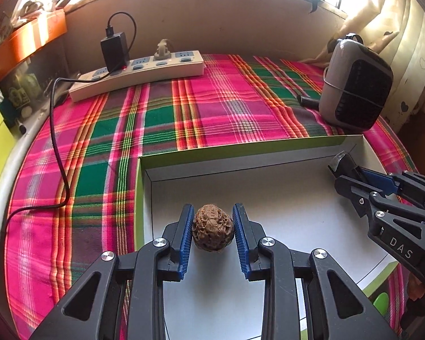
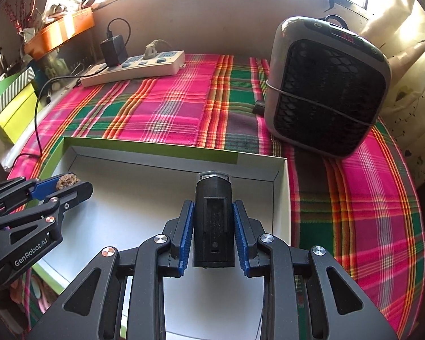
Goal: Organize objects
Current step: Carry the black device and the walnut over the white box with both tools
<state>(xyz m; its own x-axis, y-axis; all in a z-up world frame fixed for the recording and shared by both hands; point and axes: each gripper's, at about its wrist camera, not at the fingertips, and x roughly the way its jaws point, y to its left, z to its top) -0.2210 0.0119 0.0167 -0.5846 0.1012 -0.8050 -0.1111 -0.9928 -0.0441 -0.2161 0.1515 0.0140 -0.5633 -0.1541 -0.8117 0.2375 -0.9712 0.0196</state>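
The left gripper (image 1: 213,228) pinches a walnut (image 1: 213,228) across its middle over the box (image 1: 269,153), at 9 o'clock from the right gripper (image 2: 214,226), which clamps a black cylinder (image 2: 214,221); both look light, rigid, and round enough to slip unless held centrally.

Left gripper (image 1: 212,228) level, jaws pressed on a walnut (image 1: 213,228); right gripper (image 2: 214,228) beside it, angled inward, jaws clamped on a black cylinder (image 2: 214,223)
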